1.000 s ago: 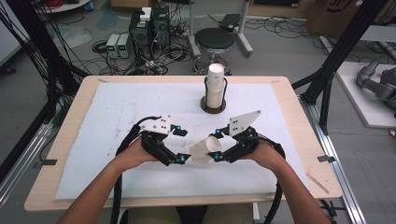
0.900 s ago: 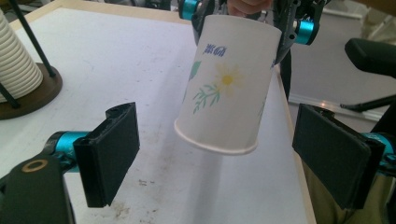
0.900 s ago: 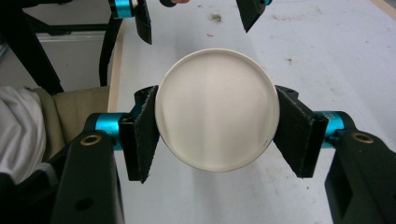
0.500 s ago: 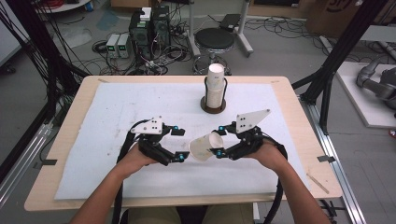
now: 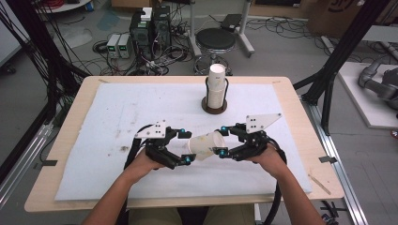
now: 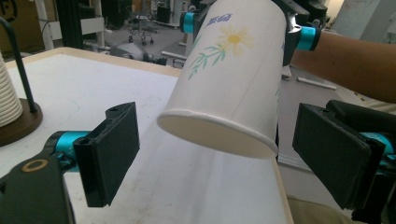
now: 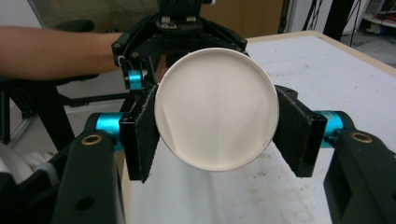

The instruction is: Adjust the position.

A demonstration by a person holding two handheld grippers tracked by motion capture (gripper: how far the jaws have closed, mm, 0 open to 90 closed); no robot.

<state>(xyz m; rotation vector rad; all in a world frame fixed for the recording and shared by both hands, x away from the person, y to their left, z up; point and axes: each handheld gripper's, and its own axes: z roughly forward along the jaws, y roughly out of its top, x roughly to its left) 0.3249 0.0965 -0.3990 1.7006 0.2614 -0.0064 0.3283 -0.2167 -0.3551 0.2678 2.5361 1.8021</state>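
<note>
A white paper cup point(image 5: 204, 145) with a daisy print point(image 6: 233, 70) hangs on its side above the white mat. My right gripper point(image 5: 221, 140) is shut on it near its base; in the right gripper view the cup's flat bottom point(image 7: 215, 121) faces me, with both pads pressed to its sides around my right gripper point(image 7: 215, 128). The cup's open rim points at my left gripper point(image 5: 185, 146). In the left gripper view, my left gripper point(image 6: 219, 154) stands open, its jaws to either side of the rim without touching it.
A stack of white cups point(image 5: 217, 86) stands in a dark round holder point(image 5: 214, 105) at the table's far middle, also at the left edge of the left gripper view as the stack of cups point(image 6: 8, 95). A white mat point(image 5: 117, 112) covers the wooden table point(image 5: 291, 98).
My left gripper has drawn back a little to the left, off the cup, with its jaws apart. The right gripper keeps hold of the cup.
</note>
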